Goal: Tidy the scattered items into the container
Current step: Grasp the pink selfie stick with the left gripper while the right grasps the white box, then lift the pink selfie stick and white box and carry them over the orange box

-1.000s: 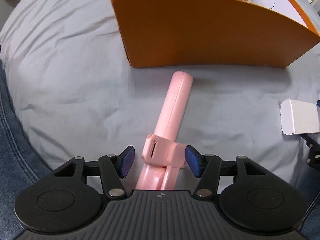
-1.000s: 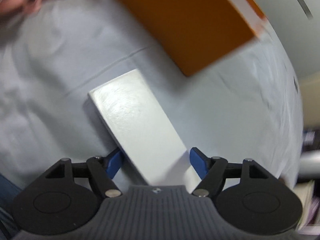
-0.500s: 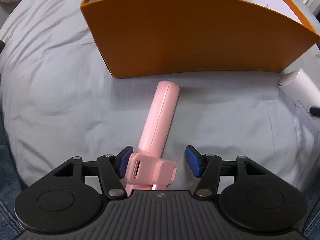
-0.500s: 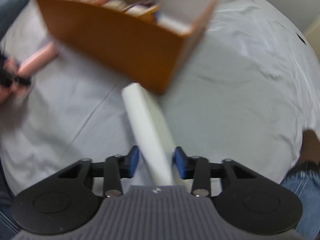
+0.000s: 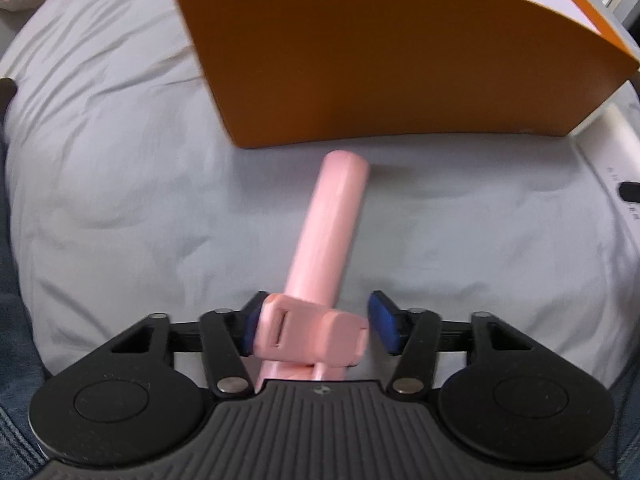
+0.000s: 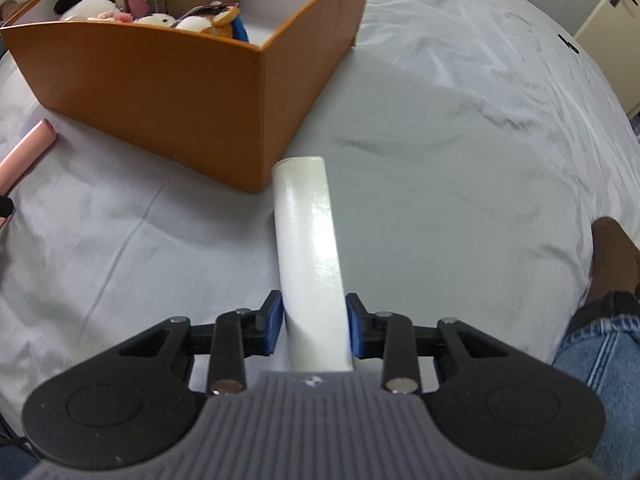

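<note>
Since the earlier frame, the left claw (image 5: 313, 326) has drifted so the pink stick (image 5: 328, 236) sits against its left pad rather than centred, and the right claw (image 6: 315, 326) has rolled upright, turning the white box (image 6: 310, 256) from flat on the bed to edge-on and lifted toward the orange box (image 6: 200, 88).

On the left, the claw's jaws are closing around the pink stick's folded clamp end; the left pad touches it while a gap shows at the right pad, so the claw is not yet gripping. The stick lies on the grey bedsheet (image 5: 120, 200), its far tip just short of the orange box's near wall. The risk here is an off-centre bite: the blocky, hinged end could twist or the long body could swing down and slip out on lifting.

On the right, the claw is clamped on the white box, both pads pressing its narrow sides, still tightening slightly. The glossy surface and long overhang beyond the pads could let it pivot or slide. Its far end sits near the orange box's corner, so a low carry could knock the wall. The orange box is crowded on its left; the free space is at the right.
</note>
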A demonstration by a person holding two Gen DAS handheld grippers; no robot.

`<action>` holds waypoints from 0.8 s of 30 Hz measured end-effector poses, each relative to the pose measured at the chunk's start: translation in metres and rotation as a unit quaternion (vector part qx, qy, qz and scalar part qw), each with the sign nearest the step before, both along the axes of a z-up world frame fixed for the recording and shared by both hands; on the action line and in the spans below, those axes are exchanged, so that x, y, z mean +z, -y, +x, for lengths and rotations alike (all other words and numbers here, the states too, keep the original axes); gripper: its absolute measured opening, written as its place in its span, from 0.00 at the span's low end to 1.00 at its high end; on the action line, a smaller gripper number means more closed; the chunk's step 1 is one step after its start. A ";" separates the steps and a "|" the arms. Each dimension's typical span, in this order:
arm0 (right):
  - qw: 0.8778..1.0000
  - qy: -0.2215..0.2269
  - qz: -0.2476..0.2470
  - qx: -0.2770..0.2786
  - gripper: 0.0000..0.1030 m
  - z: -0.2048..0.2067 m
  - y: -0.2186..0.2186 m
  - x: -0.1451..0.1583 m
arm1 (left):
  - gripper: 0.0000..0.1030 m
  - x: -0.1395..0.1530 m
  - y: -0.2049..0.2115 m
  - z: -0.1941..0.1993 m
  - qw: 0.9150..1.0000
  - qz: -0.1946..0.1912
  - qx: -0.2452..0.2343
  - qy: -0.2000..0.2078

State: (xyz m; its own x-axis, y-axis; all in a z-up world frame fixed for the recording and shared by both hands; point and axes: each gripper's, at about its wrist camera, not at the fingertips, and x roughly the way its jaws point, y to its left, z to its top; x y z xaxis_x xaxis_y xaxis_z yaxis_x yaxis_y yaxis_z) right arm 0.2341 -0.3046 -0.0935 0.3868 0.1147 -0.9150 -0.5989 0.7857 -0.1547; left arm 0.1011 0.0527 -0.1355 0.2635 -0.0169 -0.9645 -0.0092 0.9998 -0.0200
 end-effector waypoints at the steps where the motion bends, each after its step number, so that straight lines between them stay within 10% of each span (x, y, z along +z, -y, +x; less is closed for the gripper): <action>1: 1.000 -0.003 0.005 -0.009 0.35 0.000 0.004 -0.001 | 0.58 0.000 -0.002 -0.002 1.000 -0.004 0.002 0.002; 15: 0.983 -0.085 0.115 -0.117 0.30 0.020 0.033 0.000 | 0.46 0.019 0.012 0.003 0.998 -0.059 0.008 0.010; 24: 0.988 -0.051 0.099 -0.111 0.32 0.000 0.022 -0.004 | 0.62 0.025 0.028 -0.010 0.998 -0.015 -0.052 0.022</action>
